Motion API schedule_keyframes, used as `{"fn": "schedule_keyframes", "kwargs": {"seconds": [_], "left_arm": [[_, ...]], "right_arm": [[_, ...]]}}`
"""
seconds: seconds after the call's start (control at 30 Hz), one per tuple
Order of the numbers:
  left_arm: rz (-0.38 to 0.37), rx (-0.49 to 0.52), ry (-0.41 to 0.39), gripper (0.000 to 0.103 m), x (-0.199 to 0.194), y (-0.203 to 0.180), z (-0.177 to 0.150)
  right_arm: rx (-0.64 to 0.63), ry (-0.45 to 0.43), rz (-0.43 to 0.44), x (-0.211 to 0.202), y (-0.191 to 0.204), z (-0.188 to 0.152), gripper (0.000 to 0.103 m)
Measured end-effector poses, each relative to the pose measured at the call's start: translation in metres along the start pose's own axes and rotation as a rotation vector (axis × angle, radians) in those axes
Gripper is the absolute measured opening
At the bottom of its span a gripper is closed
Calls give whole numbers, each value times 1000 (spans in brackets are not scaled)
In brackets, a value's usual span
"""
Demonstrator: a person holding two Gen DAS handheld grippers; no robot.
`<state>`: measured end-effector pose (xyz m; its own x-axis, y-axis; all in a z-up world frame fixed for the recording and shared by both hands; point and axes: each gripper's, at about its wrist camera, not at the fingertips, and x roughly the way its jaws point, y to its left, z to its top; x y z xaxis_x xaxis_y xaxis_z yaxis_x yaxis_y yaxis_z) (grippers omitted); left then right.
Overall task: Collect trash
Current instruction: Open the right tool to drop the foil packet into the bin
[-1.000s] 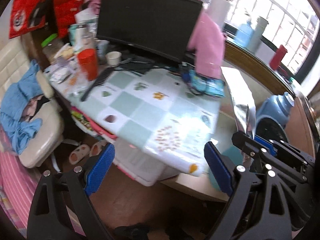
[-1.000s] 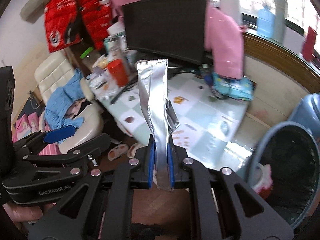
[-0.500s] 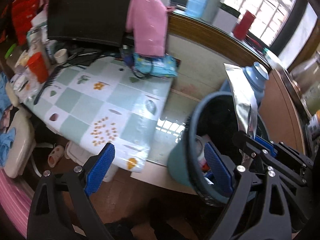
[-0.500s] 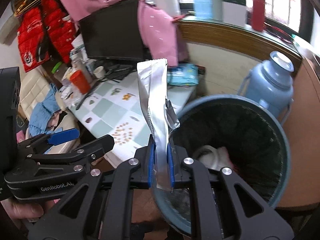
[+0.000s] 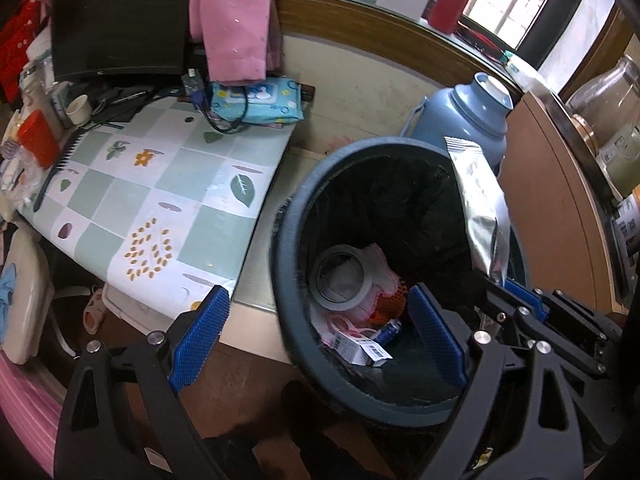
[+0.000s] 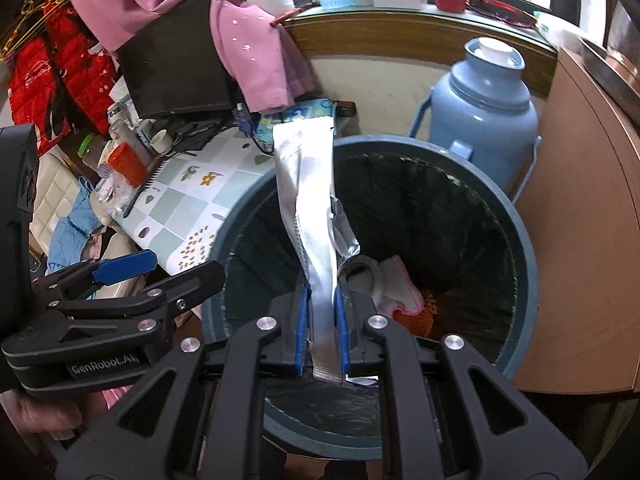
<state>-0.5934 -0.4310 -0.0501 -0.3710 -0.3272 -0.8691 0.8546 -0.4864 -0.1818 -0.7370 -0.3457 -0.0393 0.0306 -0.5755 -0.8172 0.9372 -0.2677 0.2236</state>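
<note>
My right gripper (image 6: 322, 328) is shut on a silver foil wrapper (image 6: 310, 208), held upright over the mouth of a blue trash bin (image 6: 528, 280) lined with a black bag. The wrapper also shows in the left wrist view (image 5: 480, 208) above the bin's rim (image 5: 286, 240). Inside the bin lie a tape roll (image 5: 342, 280), pink cloth and a small box. My left gripper (image 5: 320, 336) is open and empty, hanging over the bin's near left rim.
A table with a green-and-white checked cloth (image 5: 160, 184) stands left of the bin, with a monitor (image 5: 120, 28), a pink garment, a red cup (image 5: 38, 144) and clutter. A blue thermos (image 5: 468, 116) stands behind the bin. A brown cabinet (image 6: 580, 200) is on the right.
Both grippers have swung right from the table to over the trash bin. The right gripper still holds the foil wrapper. The bin now fills the middle of both views.
</note>
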Motion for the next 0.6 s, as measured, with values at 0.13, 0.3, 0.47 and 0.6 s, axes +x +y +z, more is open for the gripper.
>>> {"fn": "schedule_keyframes", "kwargs": {"seconds": [0.13, 0.3, 0.47, 0.6], "left_arm": [[-2, 11, 14, 88, 8, -9, 1], [-1, 24, 37, 88, 19, -18, 2], [1, 33, 49, 88, 26, -24, 3], [1, 41, 58, 88, 30, -27, 5]], "right_arm": [[18, 8, -3, 2, -12, -1, 13], [38, 17, -7, 5, -23, -3, 14], [53, 25, -11, 9, -31, -3, 16], [61, 33, -17, 12, -36, -4, 19]]}}
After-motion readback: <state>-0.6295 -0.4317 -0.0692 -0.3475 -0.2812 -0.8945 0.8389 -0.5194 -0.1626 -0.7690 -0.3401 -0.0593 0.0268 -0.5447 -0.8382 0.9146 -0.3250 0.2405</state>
